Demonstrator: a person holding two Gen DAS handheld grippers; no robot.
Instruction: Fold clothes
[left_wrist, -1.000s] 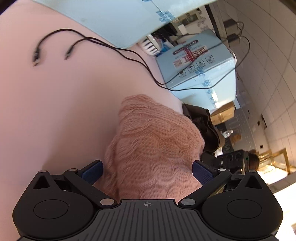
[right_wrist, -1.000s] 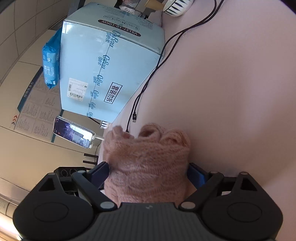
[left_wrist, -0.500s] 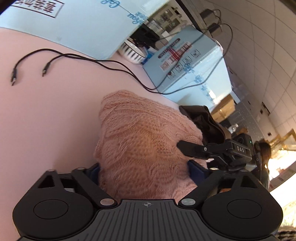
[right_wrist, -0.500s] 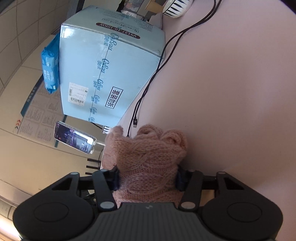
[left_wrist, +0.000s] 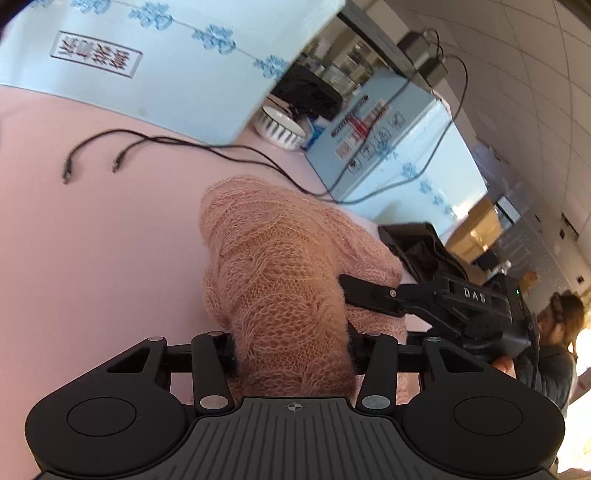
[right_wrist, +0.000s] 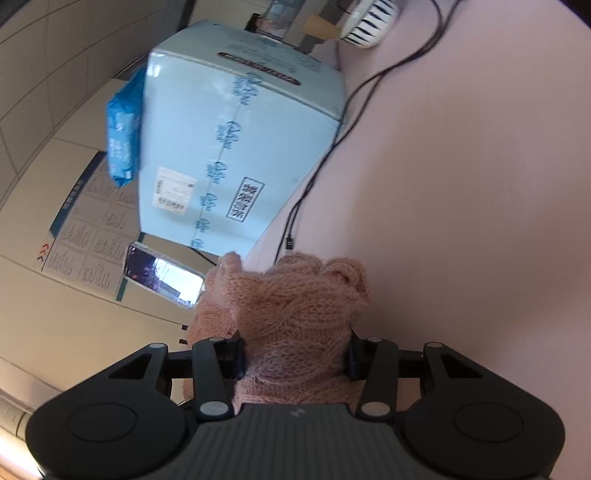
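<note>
A pink knitted sweater (left_wrist: 280, 266) lies bunched on the pink table (left_wrist: 103, 258), and both grippers have a fold of it. The left gripper (left_wrist: 291, 347) has its jaws closing in on a thick roll of the knit, the wool bulging up between them. The right gripper (right_wrist: 295, 356) is closing too, its blue pads (right_wrist: 350, 360) pressed into the sides of another gathered lump of the sweater (right_wrist: 295, 295). From the left side the right gripper (left_wrist: 373, 295) shows as a black finger laid against the far edge of the knit. Beyond the sweater two black cables (left_wrist: 177, 142) trail across the table, their plugs lying loose. A big pale-blue box (right_wrist: 236, 147) stands at the table's edge, a second one (left_wrist: 399, 155) further along, with a striped bowl (left_wrist: 280, 127) between them. A dark garment (left_wrist: 417, 247) sits just past the sweater
</note>
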